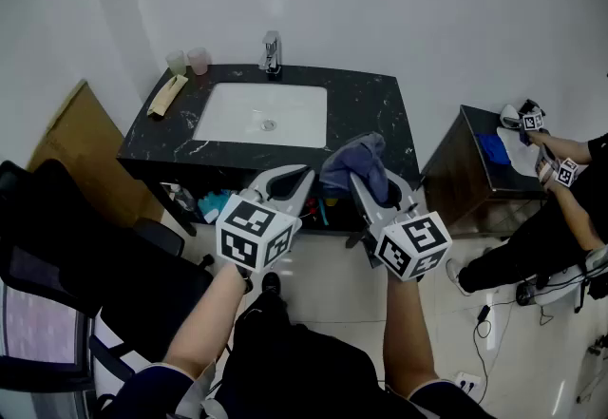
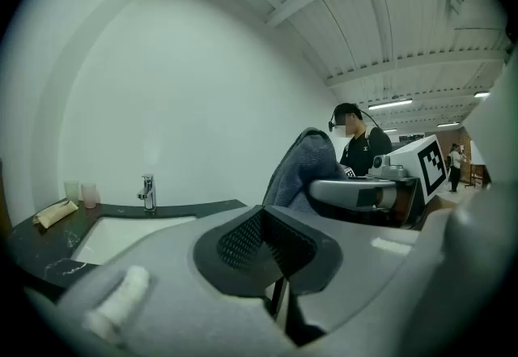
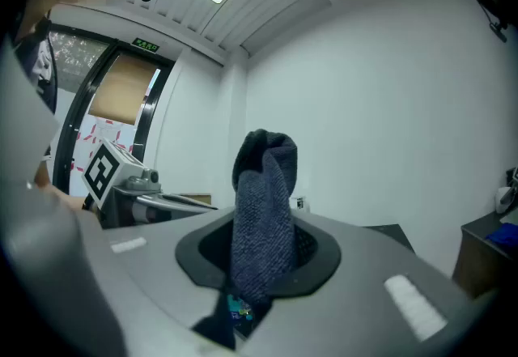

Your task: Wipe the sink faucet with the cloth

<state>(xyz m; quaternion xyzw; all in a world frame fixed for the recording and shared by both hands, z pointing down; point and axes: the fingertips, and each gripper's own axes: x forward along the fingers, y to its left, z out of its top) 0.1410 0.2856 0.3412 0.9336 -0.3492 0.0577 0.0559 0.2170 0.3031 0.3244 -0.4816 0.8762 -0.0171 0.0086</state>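
Observation:
A chrome faucet (image 1: 272,53) stands at the back of a white sink (image 1: 262,113) set in a black marble counter (image 1: 370,113); it also shows small in the left gripper view, faucet (image 2: 148,192). My right gripper (image 1: 366,181) is shut on a grey-blue cloth (image 1: 358,161), which bunches up above the jaws, cloth (image 3: 265,218). My left gripper (image 1: 290,181) is shut with nothing in it, its pads (image 2: 261,240) pressed together. Both grippers hover side by side in front of the counter, well short of the faucet.
Two cups (image 1: 187,61) and a beige folded item (image 1: 167,95) sit at the counter's back left. A dark chair (image 1: 66,256) is at the left. At the right, another person (image 1: 560,208) works with grippers at a small dark table (image 1: 475,146).

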